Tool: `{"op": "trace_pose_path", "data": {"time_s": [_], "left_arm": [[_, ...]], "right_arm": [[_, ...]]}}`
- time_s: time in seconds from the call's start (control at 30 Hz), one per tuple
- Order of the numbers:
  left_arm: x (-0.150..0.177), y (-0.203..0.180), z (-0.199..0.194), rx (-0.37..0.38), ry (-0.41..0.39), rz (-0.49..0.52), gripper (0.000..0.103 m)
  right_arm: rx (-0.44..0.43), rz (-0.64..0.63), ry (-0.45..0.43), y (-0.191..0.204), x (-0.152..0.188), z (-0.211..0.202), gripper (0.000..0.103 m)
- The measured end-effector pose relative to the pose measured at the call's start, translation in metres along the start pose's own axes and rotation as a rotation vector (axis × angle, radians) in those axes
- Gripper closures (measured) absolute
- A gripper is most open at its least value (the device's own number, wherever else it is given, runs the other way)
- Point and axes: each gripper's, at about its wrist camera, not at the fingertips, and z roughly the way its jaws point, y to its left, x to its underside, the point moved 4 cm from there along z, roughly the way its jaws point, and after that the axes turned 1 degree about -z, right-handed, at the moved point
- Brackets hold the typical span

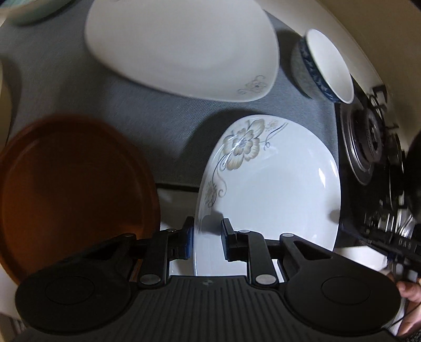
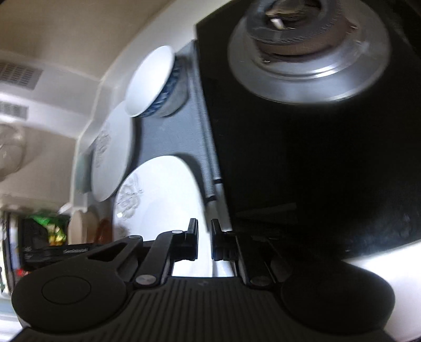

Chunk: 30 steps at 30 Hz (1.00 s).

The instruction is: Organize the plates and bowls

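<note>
My left gripper [image 1: 206, 236] has its jaws on either side of the near rim of a white flowered plate [image 1: 271, 184], which rests on the grey mat [image 1: 147, 118]; the left pad touches the rim and a gap shows at the right pad. My right gripper [image 2: 204, 238] holds the same plate's [image 2: 163, 192] opposite rim between narrow jaws. A second white plate [image 1: 181, 50] lies further back, also in the right wrist view [image 2: 113, 155]. A blue-and-white bowl [image 1: 323, 65] stands at the back right; it also shows in the right wrist view [image 2: 155, 81]. A brown plate [image 1: 73, 192] lies left.
A black gas hob with a metal burner [image 2: 307, 52] lies right of the mat [image 1: 368, 144]. A pale green bowl [image 1: 31, 10] sits at the far left corner. A white wall runs behind the counter.
</note>
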Motion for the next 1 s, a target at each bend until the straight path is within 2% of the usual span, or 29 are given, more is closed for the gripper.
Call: {"op": "trace_pose_path", "data": {"time_s": [0.13, 0.23, 0.43, 0.6, 0.7, 0.9, 1.0], "left_arm": [[0.004, 0.002, -0.001, -0.001, -0.028, -0.068, 0.080], [0.007, 0.002, -0.002, -0.012, -0.045, -0.076, 0.080], [0.007, -0.002, -0.004, -0.029, -0.043, -0.045, 0.079], [0.005, -0.011, 0.000, -0.031, -0.033, 0.010, 0.079], [0.005, -0.021, 0.003, -0.061, -0.027, 0.081, 0.077], [-0.004, -0.018, 0.007, -0.008, -0.008, 0.116, 0.078], [-0.003, -0.019, 0.006, -0.001, -0.015, 0.161, 0.078]], "right_arm": [[-0.015, -0.045, 0.068, -0.002, -0.005, 0.007, 0.093], [-0.041, -0.072, 0.097, -0.005, -0.009, 0.012, 0.093], [-0.064, -0.042, 0.135, -0.009, -0.013, 0.032, 0.092], [-0.109, 0.037, 0.087, -0.018, -0.011, 0.030, 0.093], [-0.037, -0.038, 0.027, -0.009, 0.000, 0.020, 0.097], [0.075, -0.088, -0.031, 0.004, 0.012, 0.010, 0.095], [0.097, -0.085, -0.074, 0.009, 0.014, 0.013, 0.093]]}}
